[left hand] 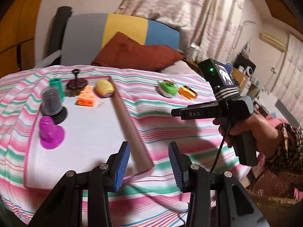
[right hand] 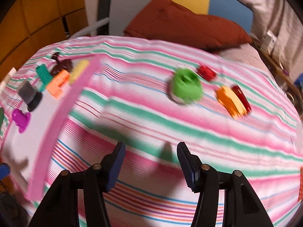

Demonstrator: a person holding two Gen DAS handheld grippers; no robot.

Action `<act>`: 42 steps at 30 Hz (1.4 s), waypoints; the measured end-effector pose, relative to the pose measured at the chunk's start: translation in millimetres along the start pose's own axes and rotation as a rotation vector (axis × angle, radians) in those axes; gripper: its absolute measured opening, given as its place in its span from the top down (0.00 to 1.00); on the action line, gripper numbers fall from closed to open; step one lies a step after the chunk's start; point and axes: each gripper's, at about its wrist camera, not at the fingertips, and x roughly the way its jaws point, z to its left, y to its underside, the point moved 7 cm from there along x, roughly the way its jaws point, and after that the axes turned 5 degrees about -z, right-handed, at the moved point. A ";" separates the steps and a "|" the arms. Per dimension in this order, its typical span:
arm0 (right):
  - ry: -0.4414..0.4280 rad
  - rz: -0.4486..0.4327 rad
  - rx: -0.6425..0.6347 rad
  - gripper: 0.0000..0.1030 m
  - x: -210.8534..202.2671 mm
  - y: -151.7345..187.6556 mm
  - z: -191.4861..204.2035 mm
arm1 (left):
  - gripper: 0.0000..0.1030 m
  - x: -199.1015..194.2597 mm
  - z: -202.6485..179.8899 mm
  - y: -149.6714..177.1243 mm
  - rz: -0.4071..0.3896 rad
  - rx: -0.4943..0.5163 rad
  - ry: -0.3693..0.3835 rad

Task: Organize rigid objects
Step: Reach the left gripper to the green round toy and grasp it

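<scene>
A shallow pink-rimmed tray [left hand: 130, 121] lies left of centre in the left wrist view on a striped bedspread [left hand: 170, 132], holding a magenta piece [left hand: 51, 134], a dark capped cylinder [left hand: 52, 102], a teal block [left hand: 56, 87], a brown piece [left hand: 76, 83], an orange block [left hand: 87, 96] and a yellow oval [left hand: 105, 89]. Outside it, toward the upper right of the right wrist view, lie a green ring-shaped piece [right hand: 186, 86], a red piece [right hand: 207, 72] and an orange-and-yellow piece [right hand: 232, 102] beside a dark red one [right hand: 241, 96]. The left tongs [left hand: 149, 162] stand released and empty over the tray's near corner, and the right tongs [right hand: 151, 162], gripped by a hand [left hand: 251, 130], are likewise released above bare bedspread.
</scene>
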 end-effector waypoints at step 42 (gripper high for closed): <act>-0.014 0.100 0.492 0.30 -7.2 38.1 -136.4 | 0.41 288.4 -74.8 -124.3 0.292 0.003 -0.259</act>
